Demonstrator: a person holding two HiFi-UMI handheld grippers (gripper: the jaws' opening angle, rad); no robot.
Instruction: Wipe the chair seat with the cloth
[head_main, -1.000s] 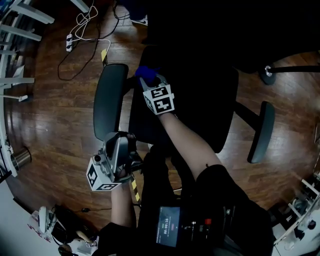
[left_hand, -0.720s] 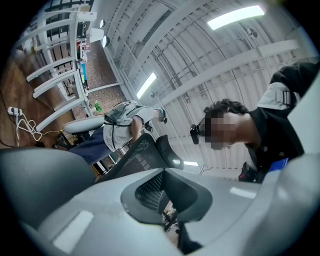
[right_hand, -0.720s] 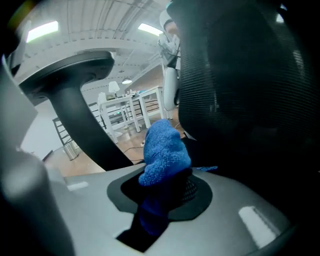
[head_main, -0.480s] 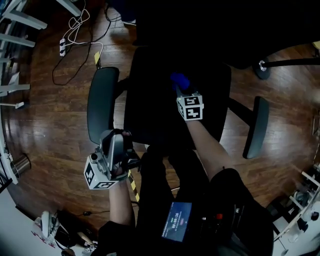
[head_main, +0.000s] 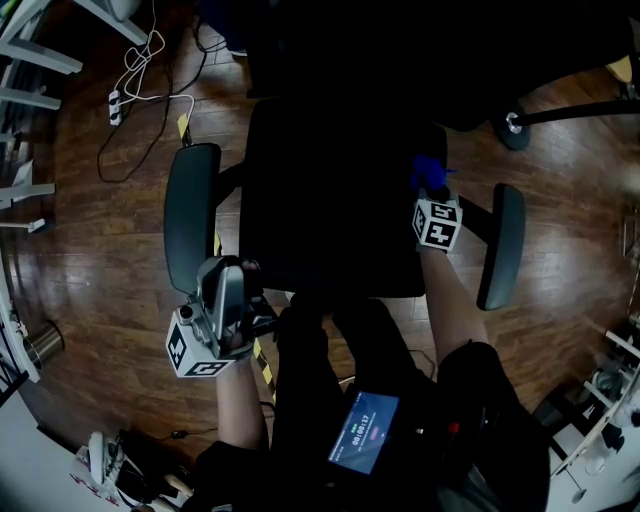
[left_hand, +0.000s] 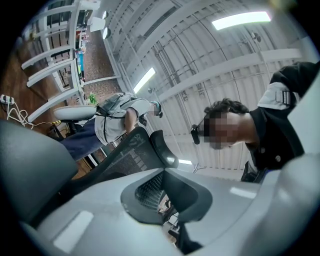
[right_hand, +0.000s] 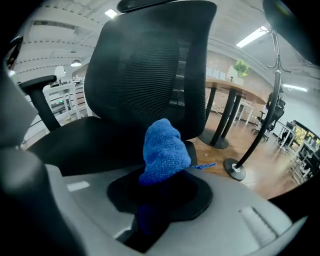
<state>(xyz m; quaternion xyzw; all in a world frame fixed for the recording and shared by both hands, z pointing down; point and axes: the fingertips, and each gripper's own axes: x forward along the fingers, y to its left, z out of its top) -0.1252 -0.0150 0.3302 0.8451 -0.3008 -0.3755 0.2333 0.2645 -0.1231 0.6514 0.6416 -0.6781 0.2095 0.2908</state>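
Cloth (right_hand: 165, 150), pinched in the right gripper (head_main: 430, 188), has slid across the chair seat (head_main: 330, 200) to its right edge, so one wipe looks done, while the left gripper (head_main: 228, 275) waits closed, empty.

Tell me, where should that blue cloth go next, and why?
Probably a sweep leftward across the seat. The right gripper holds the cloth at the seat's right edge, beside the armrest, so nearly all of the seat lies to its left.
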